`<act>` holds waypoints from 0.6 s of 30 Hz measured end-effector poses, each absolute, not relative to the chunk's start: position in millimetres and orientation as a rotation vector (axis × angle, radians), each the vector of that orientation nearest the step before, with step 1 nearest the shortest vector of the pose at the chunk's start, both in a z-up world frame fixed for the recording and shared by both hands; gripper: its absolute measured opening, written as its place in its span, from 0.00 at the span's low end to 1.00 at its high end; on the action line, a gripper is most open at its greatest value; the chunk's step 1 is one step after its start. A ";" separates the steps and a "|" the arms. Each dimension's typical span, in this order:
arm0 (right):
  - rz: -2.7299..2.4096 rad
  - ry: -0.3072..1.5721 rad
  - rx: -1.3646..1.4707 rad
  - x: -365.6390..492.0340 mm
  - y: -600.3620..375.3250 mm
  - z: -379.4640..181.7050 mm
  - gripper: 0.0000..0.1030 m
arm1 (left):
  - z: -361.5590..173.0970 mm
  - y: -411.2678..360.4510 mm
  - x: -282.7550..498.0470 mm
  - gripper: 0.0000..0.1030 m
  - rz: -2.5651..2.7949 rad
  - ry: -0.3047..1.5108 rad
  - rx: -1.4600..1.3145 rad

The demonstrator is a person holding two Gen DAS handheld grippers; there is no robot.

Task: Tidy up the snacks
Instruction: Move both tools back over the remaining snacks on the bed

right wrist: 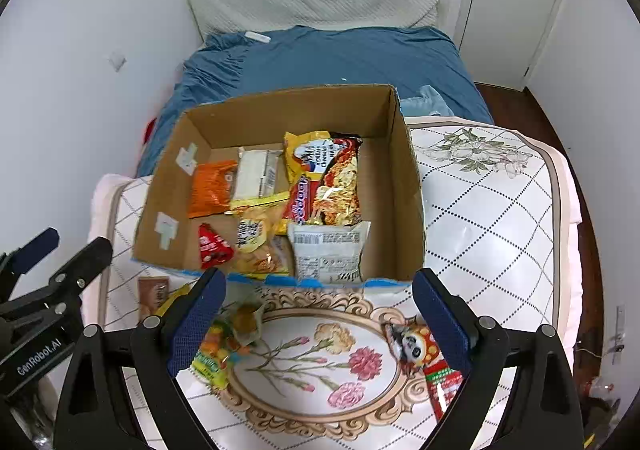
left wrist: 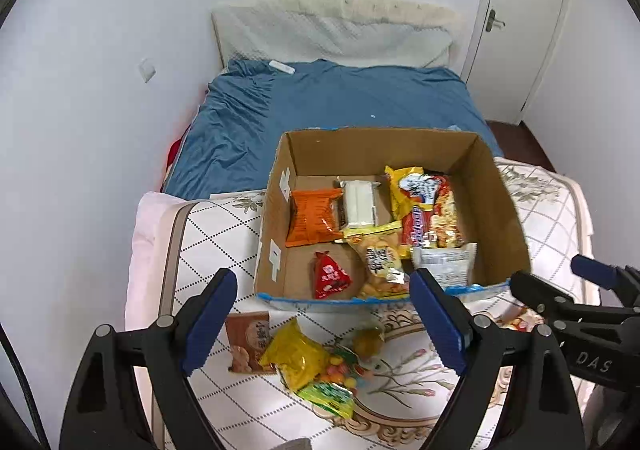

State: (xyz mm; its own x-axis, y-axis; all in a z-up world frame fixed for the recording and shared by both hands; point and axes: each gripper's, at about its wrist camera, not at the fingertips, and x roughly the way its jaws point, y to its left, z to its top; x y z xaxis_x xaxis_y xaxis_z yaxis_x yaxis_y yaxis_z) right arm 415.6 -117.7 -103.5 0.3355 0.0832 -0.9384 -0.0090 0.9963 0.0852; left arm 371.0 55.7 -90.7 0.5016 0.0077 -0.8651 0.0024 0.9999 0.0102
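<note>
The left gripper [left wrist: 324,326] hangs with its fingers [left wrist: 210,320] spread wide and nothing between them; the right gripper [right wrist: 320,326] is likewise wide open and empty. Both point steeply down at the bench [right wrist: 500,210], a patterned tabletop.

Below the left gripper, at about 6 o'clock, loose snacks lie on the bench: a yellow bag [left wrist: 294,358], a green-and-yellow candy packet [left wrist: 332,394] just beside it, and a brown packet [left wrist: 246,342] at 8 o'clock, partly behind the left finger. The yellow bag's long axis runs from roughly 10 to 4 o'clock.

In the right wrist view a red panda-print packet [right wrist: 424,362] lies at 4 o'clock, partly hidden by the right finger, long axis from 11 to 5 o'clock.

The cardboard box [left wrist: 500,210], already holding several snacks, stands at 12 o'clock from both grippers, on the bench's far side.

Judging by this layout, the left hand is nearer the yellow bag and the right hand nearer the panda packet.
</note>
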 end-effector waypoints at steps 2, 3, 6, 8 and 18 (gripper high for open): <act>0.074 1.225 0.075 405.3 -118.2 -98.7 0.94 | -84.8 52.8 361.3 0.85 0.012 1.030 0.010; 0.079 1.227 0.078 401.6 -118.6 -98.3 0.94 | -82.8 51.8 356.1 0.85 0.015 1.024 0.008; 0.085 1.240 0.095 386.9 -123.0 -100.1 0.94 | -84.9 48.7 342.1 0.85 0.030 1.033 0.007; 0.083 1.259 0.129 375.9 -129.9 -106.5 0.94 | -94.2 48.7 331.1 0.85 0.050 1.051 0.002; -0.026 1.428 0.259 324.0 -183.5 -186.0 0.94 | -211.4 32.7 312.8 0.85 0.084 1.325 0.115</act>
